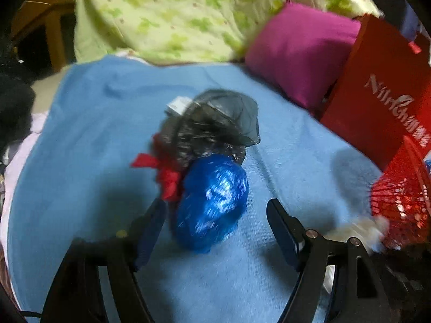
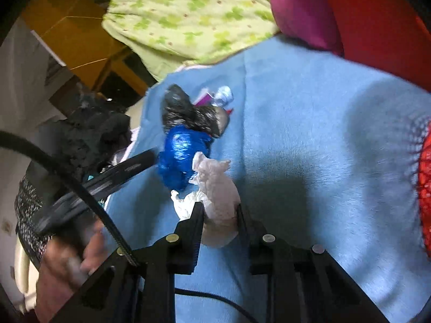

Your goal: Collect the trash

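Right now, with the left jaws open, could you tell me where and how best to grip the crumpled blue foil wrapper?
Probably across the blue foil wrapper's rounded lower bulge, approaching from the near side where the left gripper already straddles it. That end is free, while the far end abuts the black plastic wrapper and red scrap.
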Motion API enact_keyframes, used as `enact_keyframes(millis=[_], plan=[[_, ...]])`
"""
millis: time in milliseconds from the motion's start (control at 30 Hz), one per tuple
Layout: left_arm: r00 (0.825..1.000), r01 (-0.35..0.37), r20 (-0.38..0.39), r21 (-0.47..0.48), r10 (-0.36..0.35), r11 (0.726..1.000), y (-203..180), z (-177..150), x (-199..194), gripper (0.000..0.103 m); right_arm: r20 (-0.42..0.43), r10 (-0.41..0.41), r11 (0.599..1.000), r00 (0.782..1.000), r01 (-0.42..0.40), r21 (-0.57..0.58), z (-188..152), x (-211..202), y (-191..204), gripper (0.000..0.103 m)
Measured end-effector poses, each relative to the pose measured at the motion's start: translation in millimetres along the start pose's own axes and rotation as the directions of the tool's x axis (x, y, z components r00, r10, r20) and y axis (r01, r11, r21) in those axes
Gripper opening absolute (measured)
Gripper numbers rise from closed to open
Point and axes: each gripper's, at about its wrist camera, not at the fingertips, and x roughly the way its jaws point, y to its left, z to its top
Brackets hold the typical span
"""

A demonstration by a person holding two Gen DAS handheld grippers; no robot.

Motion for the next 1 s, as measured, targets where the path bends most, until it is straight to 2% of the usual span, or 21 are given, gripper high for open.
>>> enact_keyframes(millis=[100,133,167,233,433,500,700,867,1000], plan=[[0.999,-0.015,-0.045,-0.013,0.015,1.000,-3,2,25,0.076,0.024,-0.007,0.999,1.000,0.008,-0.033,-3,-8,7,0.027],[0.998,-0.022,-0.057,-0.027,0.020,0.999,-1,0,31,0.070,0.031,-0.010,0.999,0.999,0.011,-0.040,-5,-10,9,0.027],[0.997,-0.024,-0.075,-0.050,0.020,0.998,3,-3,35,0.055,0.038,-0.012,0.999,0.999,0.014,-0.048,-7,-12,10,0.027],[0.998,-0.010,-0.057,-0.084,0.006,0.996,9,-10,32,0.053,0.049,-0.015,0.998,0.999,0.018,-0.057,-11,-18,12,0.027],[0.999,-0.029,0.018,-0.091,0.031,0.995,16,-38,-24,0.050,0.087,-0.025,0.996,0.996,0.033,-0.088,-20,-39,21,0.027],[0.997,-0.069,0.041,-0.074,0.072,0.995,14,-48,-48,0.050,0.097,-0.029,0.995,0.995,0.038,-0.094,-22,-46,24,0.027],[0.985,-0.131,0.110,-0.051,0.136,0.990,1,-71,-106,0.050,0.140,-0.038,0.993,0.989,0.053,-0.102,-26,-73,33,0.027],[0.973,-0.150,0.173,-0.027,0.152,0.988,-17,-75,-145,0.051,0.195,-0.036,0.992,0.980,0.059,-0.114,-32,-103,42,0.027],[0.966,-0.135,0.225,0.007,0.130,0.991,-37,-78,-175,0.051,0.246,-0.032,0.989,0.969,0.066,-0.134,-35,-130,48,0.027]])
